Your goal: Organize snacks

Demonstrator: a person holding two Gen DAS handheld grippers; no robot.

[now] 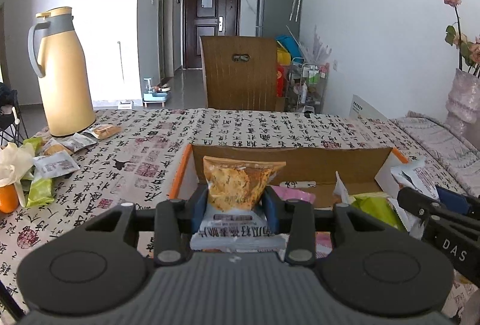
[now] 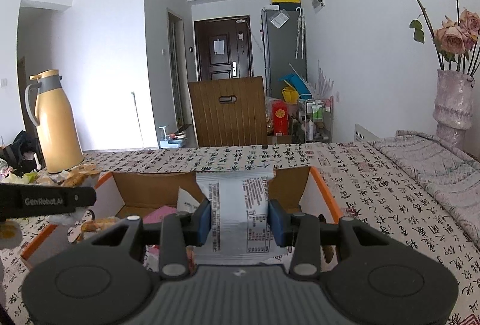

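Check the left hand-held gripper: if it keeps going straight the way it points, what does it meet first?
The left hand-held gripper, shut on a snack packet, points slightly down into the open cardboard box. Likely first contact is the box's far inner wall or the floor just before it; depth is unclear.
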